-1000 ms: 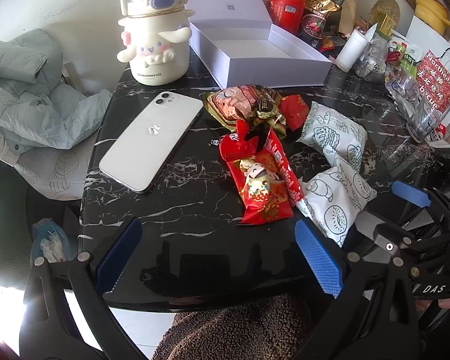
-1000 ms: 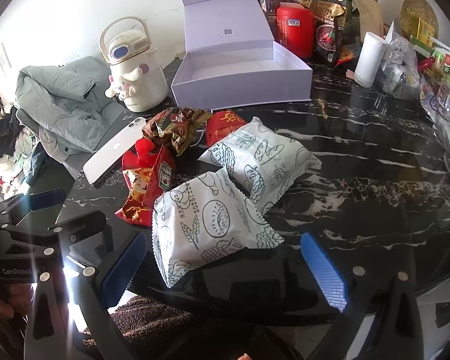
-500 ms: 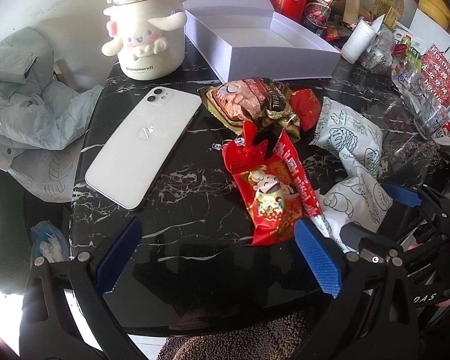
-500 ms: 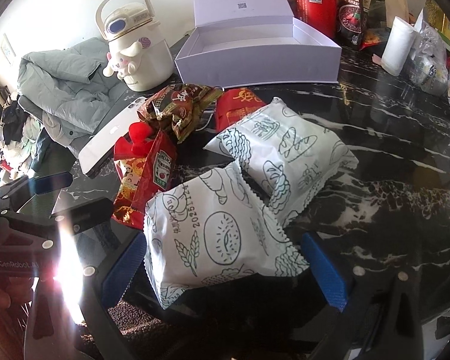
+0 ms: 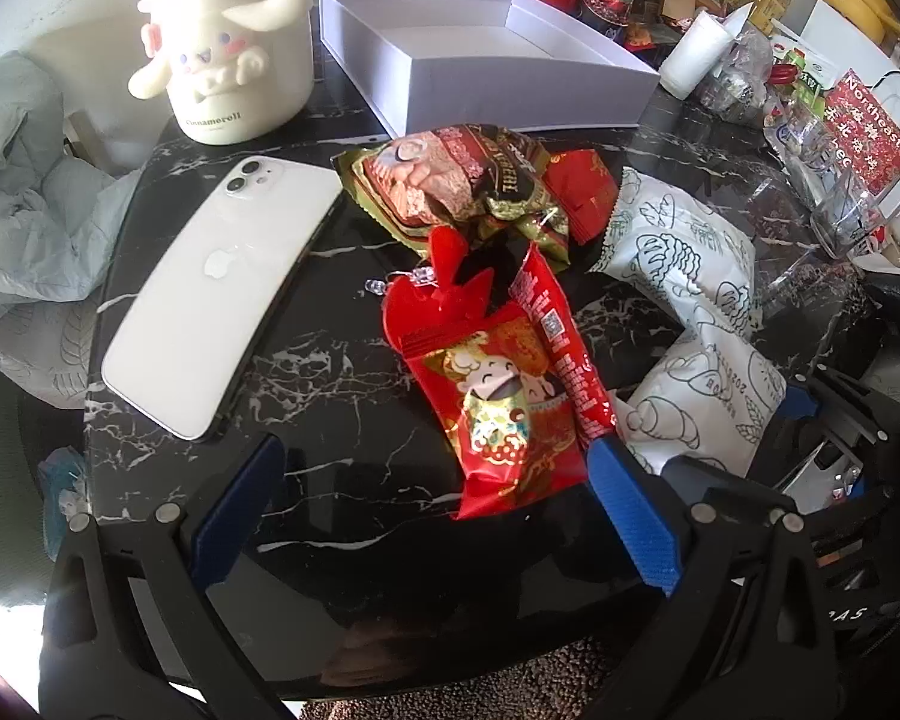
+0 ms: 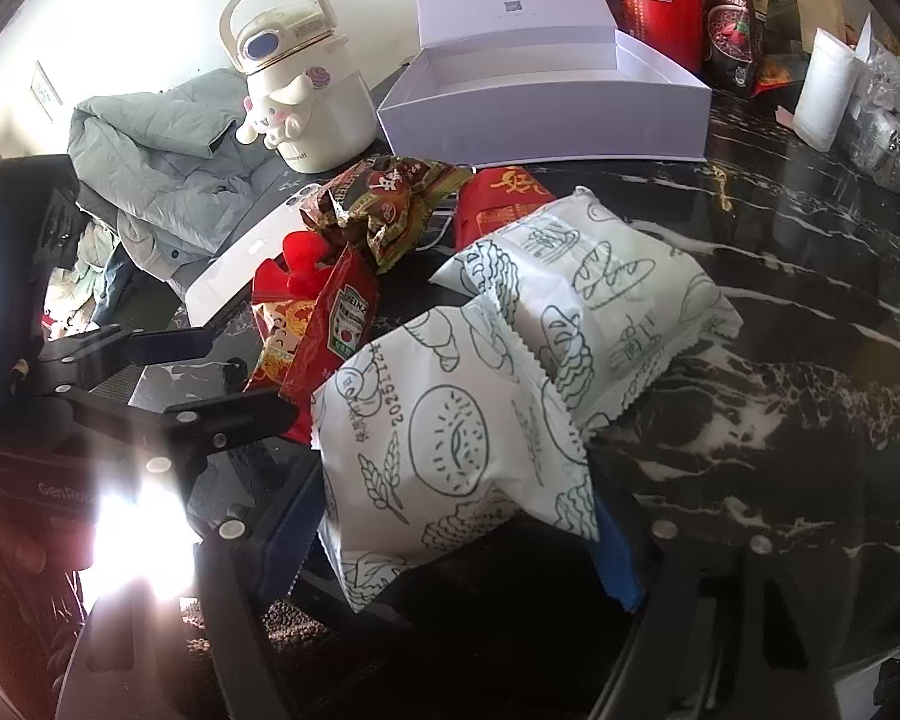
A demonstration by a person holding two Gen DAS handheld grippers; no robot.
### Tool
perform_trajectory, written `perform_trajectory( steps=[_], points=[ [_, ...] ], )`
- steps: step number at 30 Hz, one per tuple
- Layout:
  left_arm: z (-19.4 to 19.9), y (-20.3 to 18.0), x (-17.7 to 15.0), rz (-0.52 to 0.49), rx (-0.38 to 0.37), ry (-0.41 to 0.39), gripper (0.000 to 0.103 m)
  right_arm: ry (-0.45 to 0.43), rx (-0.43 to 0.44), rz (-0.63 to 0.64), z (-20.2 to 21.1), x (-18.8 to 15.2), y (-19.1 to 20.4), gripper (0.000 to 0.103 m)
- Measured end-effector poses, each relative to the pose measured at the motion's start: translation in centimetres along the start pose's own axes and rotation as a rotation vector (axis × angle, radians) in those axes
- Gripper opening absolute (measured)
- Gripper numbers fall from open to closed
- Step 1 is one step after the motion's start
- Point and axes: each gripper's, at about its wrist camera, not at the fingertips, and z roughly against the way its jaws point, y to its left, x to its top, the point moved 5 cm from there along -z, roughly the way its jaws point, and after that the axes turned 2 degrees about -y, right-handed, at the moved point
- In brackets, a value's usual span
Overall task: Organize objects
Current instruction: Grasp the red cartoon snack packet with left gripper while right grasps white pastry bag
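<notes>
My right gripper [image 6: 456, 534] has its jaws apart astride the near bread pack [image 6: 450, 438], not yet clamped. Left gripper [image 5: 432, 516], jaws apart, hangs over bare worktop [image 5: 330, 420] beside the red sachet [image 5: 498, 408]. Step, I judge: first pick. Next: close, lift, carry to the white box [image 6: 546, 114] beyond.

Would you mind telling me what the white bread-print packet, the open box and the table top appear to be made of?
White bread-print packet: thin matte plastic film, judging by its creases and zigzag-cut seal. Open box: likely rigid cardboard with a smooth matte pale finish and crisp straight walls. Table top: glossy black marble or marble-look surface, with white veins and reflections.
</notes>
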Motion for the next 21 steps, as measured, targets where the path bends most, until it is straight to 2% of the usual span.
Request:
perform_trajectory(
  steps=[2,10,16,21],
  points=[
    [-0.65,-0.02,-0.03,0.012,-0.006,0.019,0.101,-0.002,-0.009,-0.006,0.35,-0.21,-0.31,0.078],
    [-0.93,0.31,0.53,0.027,0.018,0.004,0.101,-0.005,-0.022,-0.009,1.0,-0.72,-0.92,0.078],
    [-1.03,-0.3,0.5,-0.016,0.003,0.001,0.099,-0.017,-0.031,0.017,1.02,-0.5,-0.65,0.084],
    [-0.84,-0.56,0.82,-0.031,0.013,-0.031,0.084,-0.019,-0.039,0.031,0.8,-0.31,-0.5,0.09]
  ],
)
